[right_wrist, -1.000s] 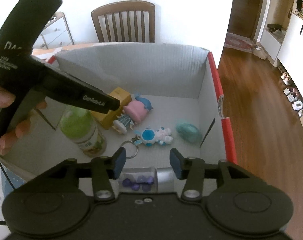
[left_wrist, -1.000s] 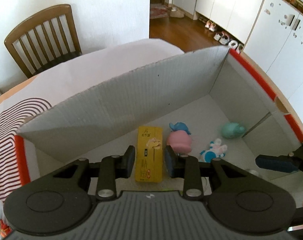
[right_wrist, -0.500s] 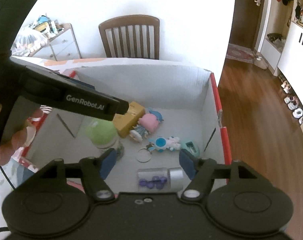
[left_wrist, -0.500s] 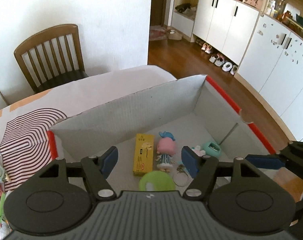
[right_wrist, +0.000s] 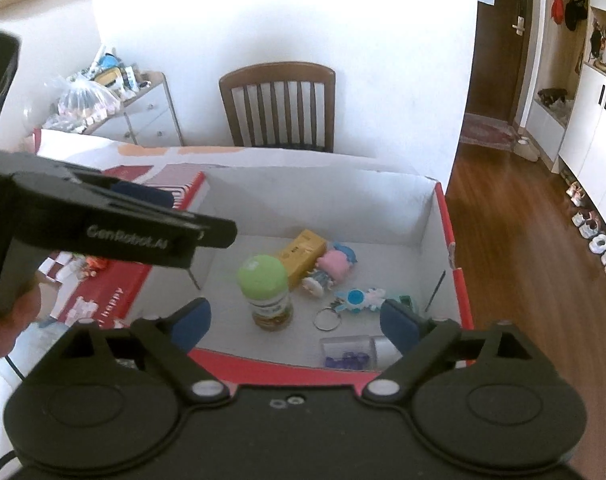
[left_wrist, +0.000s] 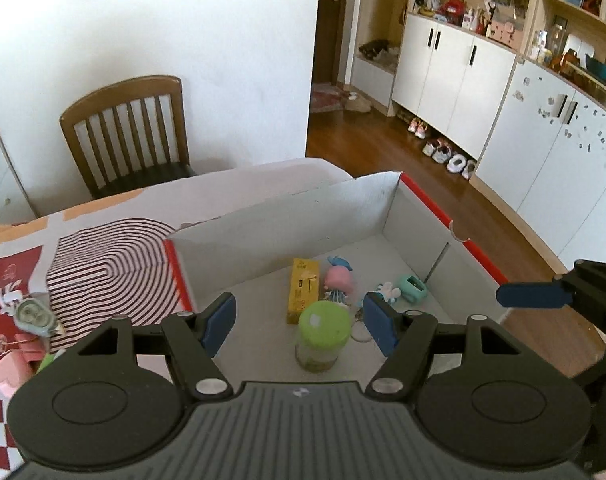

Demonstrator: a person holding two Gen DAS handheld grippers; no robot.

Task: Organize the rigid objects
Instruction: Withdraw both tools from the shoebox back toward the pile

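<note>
- Sitting on the counter (left_wrist: pixel 239 188), at its right-hand edge: a large cardboard box (right_wrist: pixel 319 184), open at the top, white inside, red along its rims.
- Draped over the counter left of the box: a cloth (left_wrist: pixel 111 256) with a dark striped arch pattern and red panels.
- Standing beyond the counter's far edge, against the white wall: a wooden chair (right_wrist: pixel 279 104).
- Hovering above the near rim of the box: left gripper (left_wrist: pixel 299 322), jaws apart, nothing between the pads, having just opened earlier in the last second.
- Hovering over the near red rim: right gripper (right_wrist: pixel 295 322), jaws wide apart and just been opening further, nothing gripped between them.
- Wrapped round a black handle at the left edge of the right wrist view: a hand (right_wrist: pixel 11 316).
- Standing upright on the box floor, near the middle: a bottle with a green cap (right_wrist: pixel 265 290).
- Lying flat just beyond the bottle: a yellow carton (left_wrist: pixel 303 290).
- Lying beside the carton, touching it: a pink-headed doll (right_wrist: pixel 331 266).
- Lying by the near wall of the box: a clear case of purple pieces (right_wrist: pixel 349 354).
- Lying right of the doll: a blue and white keychain figure (right_wrist: pixel 359 298), ring (right_wrist: pixel 327 319) attached.
- Resting close to the right wall: a small teal object (left_wrist: pixel 413 288).
</note>
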